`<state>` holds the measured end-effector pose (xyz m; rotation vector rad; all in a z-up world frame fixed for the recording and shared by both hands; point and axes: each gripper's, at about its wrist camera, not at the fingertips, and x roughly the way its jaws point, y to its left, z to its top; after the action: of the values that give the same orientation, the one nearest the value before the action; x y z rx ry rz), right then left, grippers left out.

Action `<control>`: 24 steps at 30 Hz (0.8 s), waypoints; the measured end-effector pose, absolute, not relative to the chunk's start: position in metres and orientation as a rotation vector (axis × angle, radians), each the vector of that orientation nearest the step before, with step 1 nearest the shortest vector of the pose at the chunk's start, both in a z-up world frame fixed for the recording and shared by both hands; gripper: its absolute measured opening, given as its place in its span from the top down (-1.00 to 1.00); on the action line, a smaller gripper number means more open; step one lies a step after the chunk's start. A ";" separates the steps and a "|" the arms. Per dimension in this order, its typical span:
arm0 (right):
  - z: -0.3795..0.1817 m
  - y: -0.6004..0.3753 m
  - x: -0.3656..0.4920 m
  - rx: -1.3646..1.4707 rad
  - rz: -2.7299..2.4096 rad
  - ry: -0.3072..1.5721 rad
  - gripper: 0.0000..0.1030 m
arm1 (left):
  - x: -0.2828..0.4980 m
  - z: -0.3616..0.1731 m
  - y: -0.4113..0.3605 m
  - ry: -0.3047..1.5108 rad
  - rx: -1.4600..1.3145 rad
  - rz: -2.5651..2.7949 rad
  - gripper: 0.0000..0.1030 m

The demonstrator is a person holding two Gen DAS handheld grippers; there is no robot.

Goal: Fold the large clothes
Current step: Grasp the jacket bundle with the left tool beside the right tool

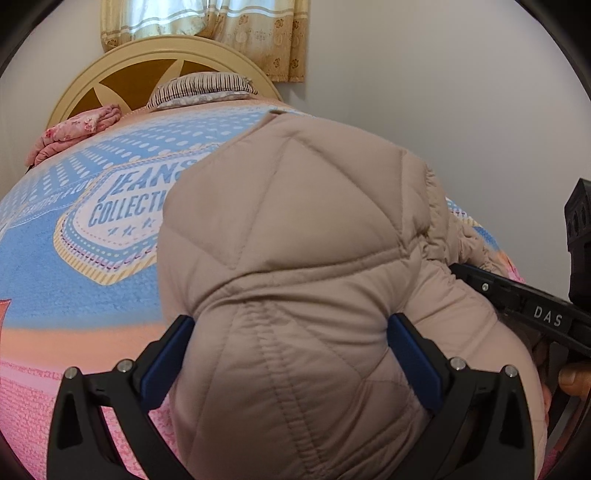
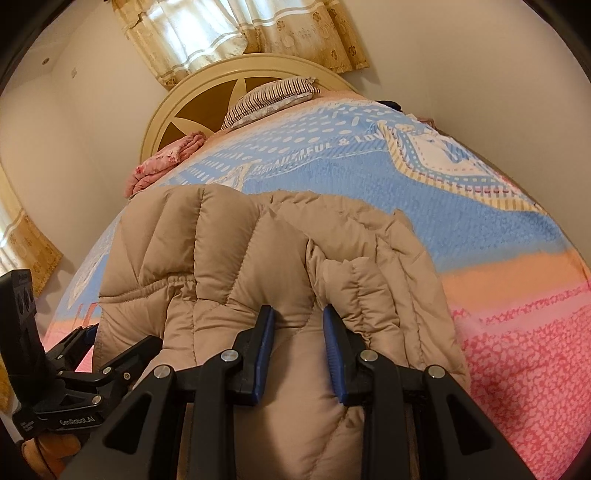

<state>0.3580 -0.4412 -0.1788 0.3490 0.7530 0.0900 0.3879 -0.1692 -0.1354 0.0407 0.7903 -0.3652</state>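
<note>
A beige quilted puffer jacket (image 1: 295,236) is lying bunched on the near part of the bed, spreading over the blue, orange and pink blanket (image 1: 74,280) that is covering the mattress. The left hand-held gripper (image 1: 291,354) is gripping a wide, puffed fold of the jacket, its blue pads (image 1: 166,362) standing far apart and pressing into the padding on either side. The right hand-held gripper (image 2: 297,354) is pinching a narrower fold of the same jacket, its jaws sitting close together with the fabric bulging out between them and below them. In the left wrist view the right hand-held gripper is reaching in from the right edge and touching the gathered seam of the jacket, with a fingertip (image 1: 572,376) of the person showing just beneath it. In the right wrist view the left hand-held gripper is sitting at the near left, against the jacket's edge. Farther off, a striped pillow (image 1: 201,88) is resting against the cream headboard (image 1: 122,66), and a folded pink floral cloth (image 1: 74,129) is lying at the far left corner of the bed. Patterned yellow curtains (image 1: 251,33) are hanging on the wall behind the headboard.
</note>
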 end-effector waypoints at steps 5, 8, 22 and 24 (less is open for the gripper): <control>-0.184 -0.444 0.361 0.362 0.094 0.754 0.47 | 0.389 -0.137 -0.169 0.788 0.042 -0.364 -1.00; -0.185 -0.442 0.363 0.351 0.087 0.759 0.47 | 0.389 -0.137 -0.170 0.790 0.042 -0.365 -1.00; -0.189 -0.443 0.365 0.360 0.090 0.759 0.47 | 0.393 -0.141 -0.170 0.794 0.029 -0.370 -1.00; -0.186 -0.441 0.363 0.351 0.086 0.754 0.46 | 0.393 -0.141 -0.170 0.794 0.030 -0.372 -1.00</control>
<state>0.3635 -0.4415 -0.1863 0.3506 0.7542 0.0856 0.3927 -0.1699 -0.1413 0.0298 0.7941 -0.3720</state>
